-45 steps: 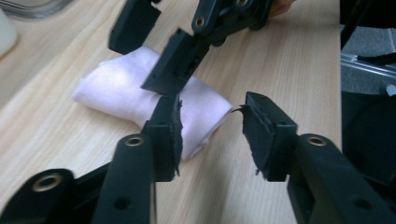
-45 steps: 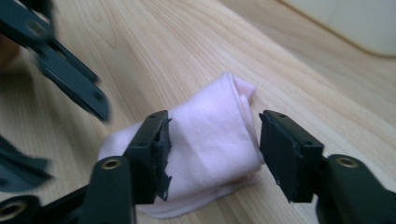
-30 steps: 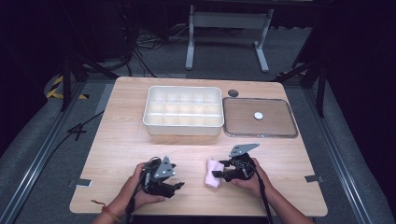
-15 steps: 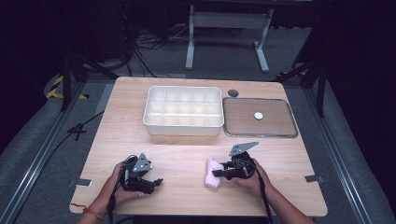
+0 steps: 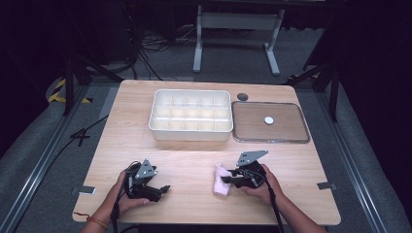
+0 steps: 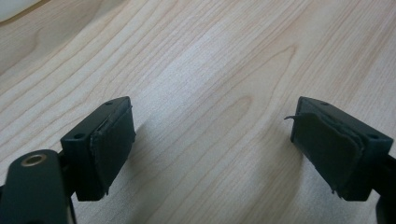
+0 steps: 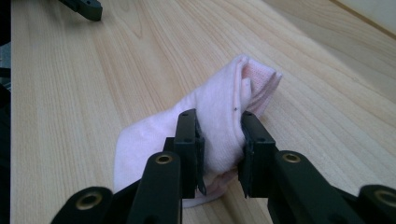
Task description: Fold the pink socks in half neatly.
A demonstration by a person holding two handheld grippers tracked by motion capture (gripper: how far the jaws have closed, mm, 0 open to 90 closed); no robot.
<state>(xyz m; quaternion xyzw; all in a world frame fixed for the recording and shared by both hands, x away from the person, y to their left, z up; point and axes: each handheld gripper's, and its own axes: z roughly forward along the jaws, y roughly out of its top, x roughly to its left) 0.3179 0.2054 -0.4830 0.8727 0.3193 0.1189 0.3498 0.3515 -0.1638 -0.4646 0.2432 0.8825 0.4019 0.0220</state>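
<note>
**Right gripper view: pink sock pinched, grasp step**

Right gripper (image 7: 219,154): fingers have just been closing and now press both sides of the sock (image 7: 219,116), soft pink knit, folded into a lumpy roll, lying on the pale woodgrain desk (image 7: 93,79). Left gripper (image 6: 215,149): fingers have just been opening, spread wide, nothing between them. Judged step: securing the sock. Next: lift it, probably toward the white compartmented plastic bin (image 5: 190,114).

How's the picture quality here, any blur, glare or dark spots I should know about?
High view: the table is evenly lit, the room beyond falls to near black, and the image is soft. Left gripper view: the pads cast soft shadows on the wood, and the near jaw parts blur. Right gripper view: the pink cloth is sharp; a black strip runs down the left edge.
</note>
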